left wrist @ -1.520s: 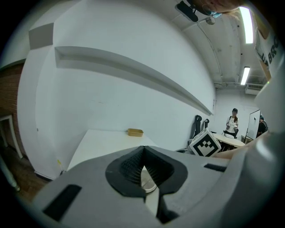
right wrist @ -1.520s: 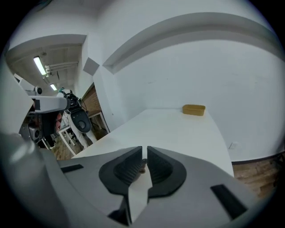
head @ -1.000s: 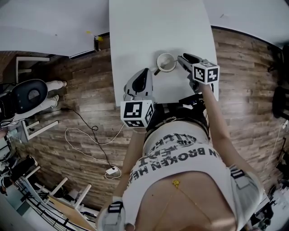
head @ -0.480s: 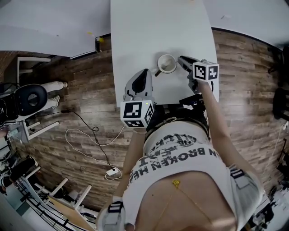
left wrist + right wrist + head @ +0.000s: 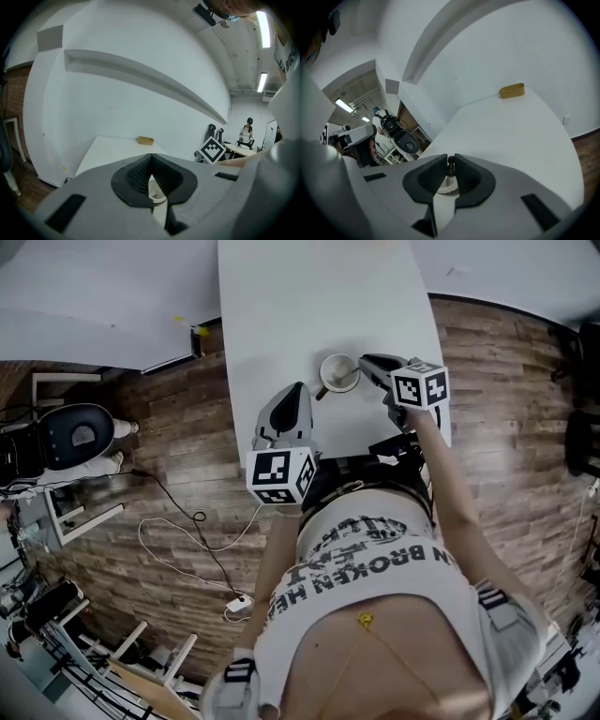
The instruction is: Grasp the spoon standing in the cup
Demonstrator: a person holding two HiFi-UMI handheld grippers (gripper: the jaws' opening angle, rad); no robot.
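Observation:
A pale cup [image 5: 338,372] stands on the white table [image 5: 309,296] near its front edge. In the right gripper view a dark-handled spoon [image 5: 450,164] rises from the cup [image 5: 444,188]. My right gripper [image 5: 450,165] is closing, with the handle's top caught between its two dark pads. Seen from the head, the right gripper [image 5: 367,363] reaches the cup's right rim, and the spoon itself is too small to make out there. My left gripper [image 5: 298,392] hovers left of and nearer than the cup. Its jaws [image 5: 150,157] are shut with nothing in them.
A small tan tray [image 5: 511,90] lies at the table's far end by the white wall, also seen as the tray [image 5: 145,140] from the left gripper. Wooden floor surrounds the table. A dark round seat [image 5: 70,435] and a loose white cable [image 5: 178,531] lie to the left.
The right gripper's jaws have narrowed onto the spoon at the cup's right rim. The left gripper has stayed where it was. The head camera has shifted slightly.

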